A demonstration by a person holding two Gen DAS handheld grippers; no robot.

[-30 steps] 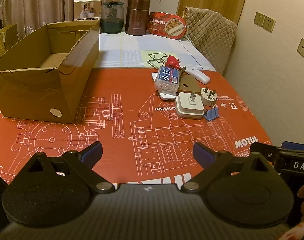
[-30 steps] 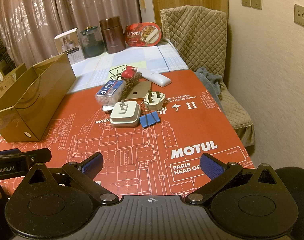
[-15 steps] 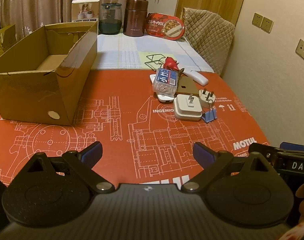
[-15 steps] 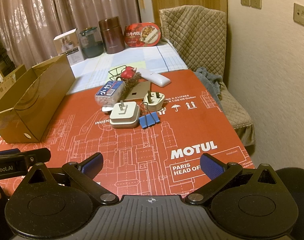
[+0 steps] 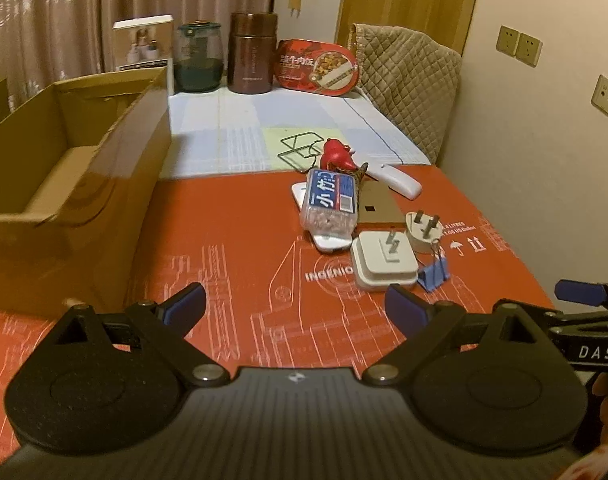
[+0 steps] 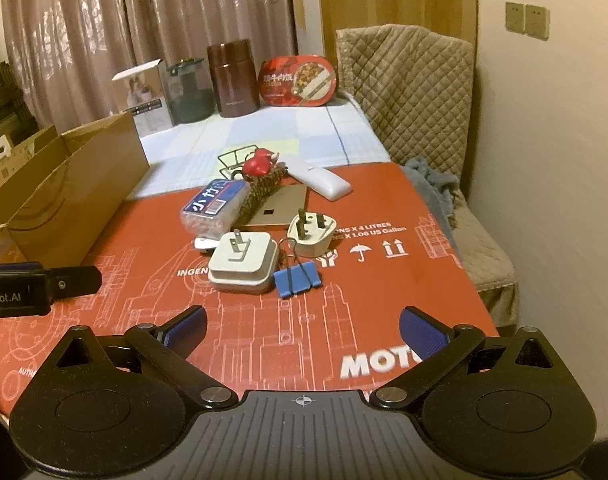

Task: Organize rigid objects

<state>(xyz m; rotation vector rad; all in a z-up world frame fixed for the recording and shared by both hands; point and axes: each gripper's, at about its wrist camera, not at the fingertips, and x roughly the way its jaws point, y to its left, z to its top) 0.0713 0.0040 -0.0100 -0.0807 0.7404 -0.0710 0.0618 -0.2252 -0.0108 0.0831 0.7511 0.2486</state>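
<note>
- I am holding my left gripper [image 5: 294,306] low over the red printed mat [image 5: 240,280], its blue-padded fingers spread wide and gripping nothing.
- I am holding my right gripper [image 6: 302,328] the same way, fingers parted and empty, with the mat's white lettering showing between them.
- In the right wrist view, the clutter is sitting at about 12 o'clock from my right gripper: the white square charger [image 6: 243,266] is lying prongs-up nearest to me, with the blue binder clip [image 6: 296,279] touching it at its 4 o'clock.
- The round white plug [image 6: 311,234] is resting just beyond the clip, pins pointing up.
- The clear box with a blue label [image 6: 215,208] is lying at the charger's 11 o'clock, partly on a white device that I cannot identify.
- A tan flat card [image 6: 282,210], a woven strip, a red figurine [image 6: 258,164], a white remote [image 6: 322,182] and a wire stand [image 6: 234,159] are crowding together behind them.
- The open cardboard box [image 5: 64,184] is standing at my left gripper's 10 o'clock, well apart from the clutter.
- In the left wrist view, the clutter is lying at about 1 o'clock.
</note>
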